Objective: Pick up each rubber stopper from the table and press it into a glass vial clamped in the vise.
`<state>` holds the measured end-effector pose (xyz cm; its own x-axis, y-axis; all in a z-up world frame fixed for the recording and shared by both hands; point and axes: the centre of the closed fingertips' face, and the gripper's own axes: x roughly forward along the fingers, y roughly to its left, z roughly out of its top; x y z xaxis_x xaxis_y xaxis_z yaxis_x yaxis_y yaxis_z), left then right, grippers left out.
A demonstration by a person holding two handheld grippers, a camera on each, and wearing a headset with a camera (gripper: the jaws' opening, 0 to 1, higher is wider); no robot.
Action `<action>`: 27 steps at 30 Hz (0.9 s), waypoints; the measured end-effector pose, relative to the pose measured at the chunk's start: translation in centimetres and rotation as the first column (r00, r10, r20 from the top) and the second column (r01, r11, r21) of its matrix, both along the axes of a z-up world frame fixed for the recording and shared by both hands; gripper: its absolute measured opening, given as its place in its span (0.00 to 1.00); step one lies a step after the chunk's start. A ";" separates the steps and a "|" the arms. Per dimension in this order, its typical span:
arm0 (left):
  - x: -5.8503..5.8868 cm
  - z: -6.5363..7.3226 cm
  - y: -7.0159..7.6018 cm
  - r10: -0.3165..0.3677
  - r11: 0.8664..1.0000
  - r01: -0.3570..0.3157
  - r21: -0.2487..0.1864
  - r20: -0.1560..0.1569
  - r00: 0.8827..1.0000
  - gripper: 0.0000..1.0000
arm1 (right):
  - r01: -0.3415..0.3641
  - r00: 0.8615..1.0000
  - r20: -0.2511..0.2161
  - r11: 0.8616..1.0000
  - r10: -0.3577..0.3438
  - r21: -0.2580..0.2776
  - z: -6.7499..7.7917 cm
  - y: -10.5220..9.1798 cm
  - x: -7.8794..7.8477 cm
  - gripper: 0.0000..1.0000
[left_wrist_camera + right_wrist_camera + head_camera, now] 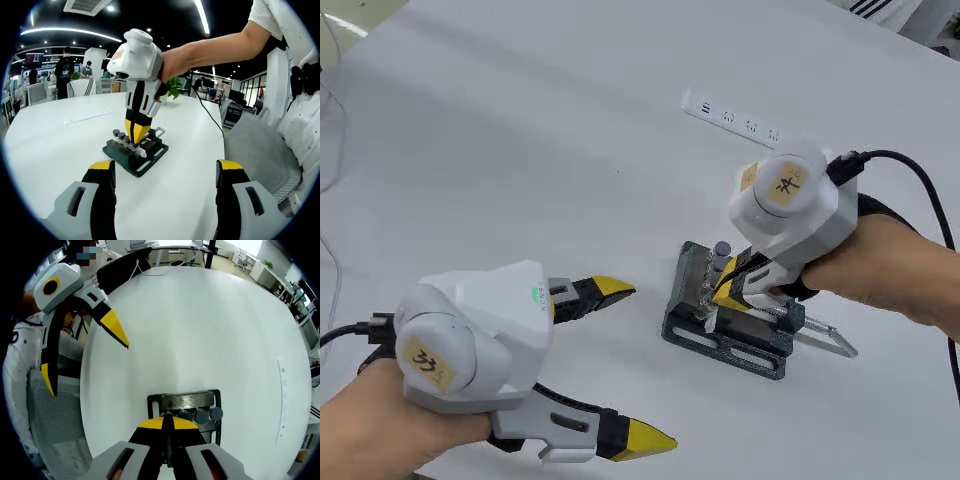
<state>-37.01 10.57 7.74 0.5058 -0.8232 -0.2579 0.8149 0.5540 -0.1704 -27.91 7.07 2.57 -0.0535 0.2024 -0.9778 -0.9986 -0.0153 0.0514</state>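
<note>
A black vise (725,338) stands on the white table and clamps a row of glass vials; two vials carry grey rubber stoppers (722,249). My right gripper (729,292) points down with its yellow tips shut, right over the near end of the row. In the right gripper view the shut jaws (167,423) cover the vial beside two stoppered ones (209,415), and nothing shows between them. My left gripper (638,362) hovers open and empty to the left of the vise. The left gripper view shows the vise (135,154) under the right gripper (136,132).
A white power strip (735,118) lies on the table beyond the vise. The vise's screw handle (825,341) sticks out to the right. Bare white tabletop (520,150) spreads to the left and far side. A mesh chair (55,430) stands by the table edge.
</note>
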 end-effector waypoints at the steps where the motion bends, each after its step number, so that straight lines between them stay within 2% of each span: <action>1: 0.0 0.1 0.0 0.002 1.000 -0.002 -0.002 0.000 1.000 0.81 | -0.001 1.000 -0.001 1.000 0.001 -0.006 0.0 0.0 0.0 0.00; 4: 0.1 0.2 0.2 0.005 1.000 -0.005 -0.002 0.000 1.000 0.80 | -0.044 0.998 0.032 0.998 0.045 -0.034 0.0 -0.1 -0.3 0.00; 9: 0.0 0.0 0.6 0.013 1.000 -0.013 0.004 -0.002 1.000 0.80 | 0.013 1.000 0.003 0.999 -0.013 -0.030 0.0 -0.2 0.1 0.00; 14: -0.1 0.4 0.6 0.021 1.000 -0.021 0.003 -0.002 1.000 0.81 | -0.001 1.000 0.009 0.999 0.002 -0.039 0.0 -0.3 -0.1 0.00; 19: -0.1 0.4 0.4 0.018 1.000 -0.018 0.004 0.001 1.000 0.81 | 0.004 1.000 -0.004 0.999 -0.004 -0.033 -0.1 -0.3 0.0 0.00; 24: -0.1 0.4 0.5 0.019 1.000 -0.019 0.005 0.002 1.000 0.81 | -0.031 0.999 0.010 0.998 0.032 -0.056 -0.2 -0.2 -0.2 0.00; 27: -0.1 0.5 0.5 0.020 1.000 -0.020 0.010 0.005 1.000 0.81 | -0.019 1.000 0.003 0.998 0.019 -0.052 -0.2 -0.3 -0.1 0.00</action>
